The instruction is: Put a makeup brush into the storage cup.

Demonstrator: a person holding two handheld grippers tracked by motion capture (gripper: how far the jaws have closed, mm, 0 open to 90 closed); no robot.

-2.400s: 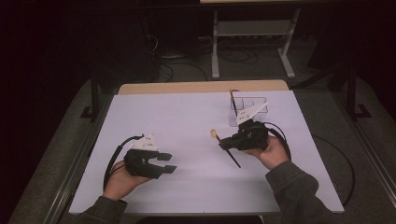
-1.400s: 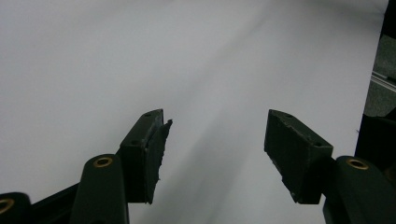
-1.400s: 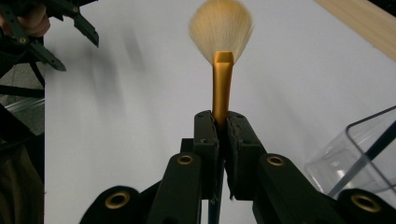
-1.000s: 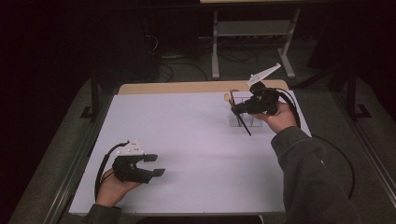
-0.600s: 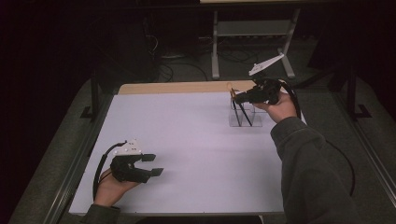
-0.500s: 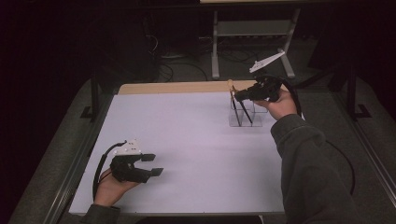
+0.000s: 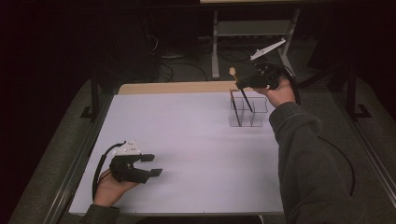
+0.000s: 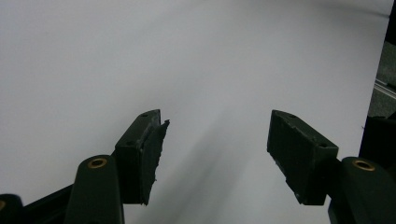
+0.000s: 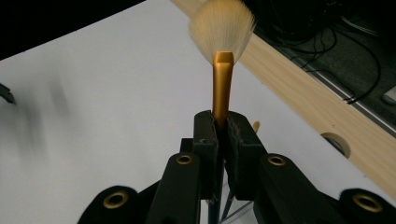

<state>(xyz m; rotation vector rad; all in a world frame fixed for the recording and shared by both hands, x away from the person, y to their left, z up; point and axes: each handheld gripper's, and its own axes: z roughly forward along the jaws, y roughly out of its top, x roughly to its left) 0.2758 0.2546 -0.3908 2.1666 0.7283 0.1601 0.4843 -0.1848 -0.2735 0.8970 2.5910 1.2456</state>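
My right gripper (image 7: 240, 84) is shut on a makeup brush (image 7: 244, 97) with a gold ferrule, pale bristles and a black handle. It holds the brush tilted over a clear holder (image 7: 258, 117) at the far right of the white table (image 7: 187, 140). The handle's lower end reaches into the holder's outline. In the right gripper view the brush (image 9: 222, 88) rises from between the jaws of the right gripper (image 9: 223, 126). A thin stick with an orange tip (image 7: 235, 107) stands in the holder. My left gripper (image 7: 152, 165) rests open at the near left; in its own view nothing lies between the jaws of the left gripper (image 8: 215, 140).
A wooden strip (image 7: 177, 87) runs along the table's far edge. Behind it stand a metal frame (image 7: 252, 28) and loose cables (image 7: 173, 70) on the floor. A bare white tabletop (image 8: 187, 56) lies ahead of the left gripper.
My right hand carried the brush from the table's middle to the far-right holder, then rose a little and drew back. The left hand slid slightly toward the near left, then stayed still.
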